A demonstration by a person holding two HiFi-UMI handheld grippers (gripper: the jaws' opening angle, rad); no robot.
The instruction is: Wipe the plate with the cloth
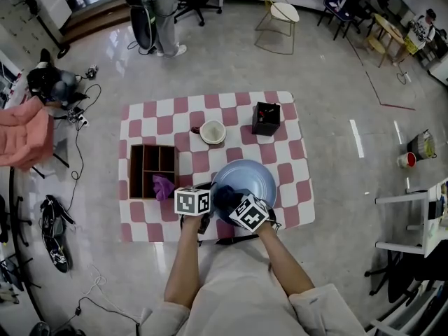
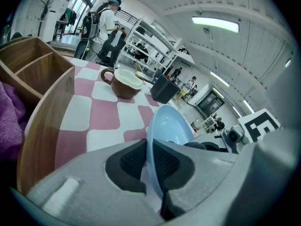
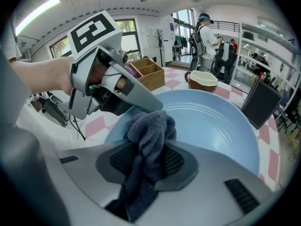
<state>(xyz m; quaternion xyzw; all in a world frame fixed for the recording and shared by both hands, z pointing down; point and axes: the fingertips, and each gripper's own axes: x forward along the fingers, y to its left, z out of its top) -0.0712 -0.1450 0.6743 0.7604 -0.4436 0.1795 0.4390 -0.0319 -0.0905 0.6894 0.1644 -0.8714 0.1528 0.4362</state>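
Note:
A light blue plate (image 1: 246, 179) rests on the pink-and-white checked table near its front edge. My left gripper (image 1: 204, 219) is shut on the plate's near-left rim (image 2: 155, 149), which stands edge-on between its pads. My right gripper (image 1: 241, 203) is shut on a dark blue-grey cloth (image 3: 149, 135), bunched between the jaws and lying on the plate's near inner surface (image 3: 211, 126). In the right gripper view the left gripper (image 3: 150, 105) clamps the rim just left of the cloth.
A wooden divided box (image 1: 152, 170) with a purple cloth (image 1: 163, 186) stands left of the plate. A brown cup (image 1: 212, 131) and a black box (image 1: 267, 117) sit further back. A person stands far off on the floor (image 1: 162, 12).

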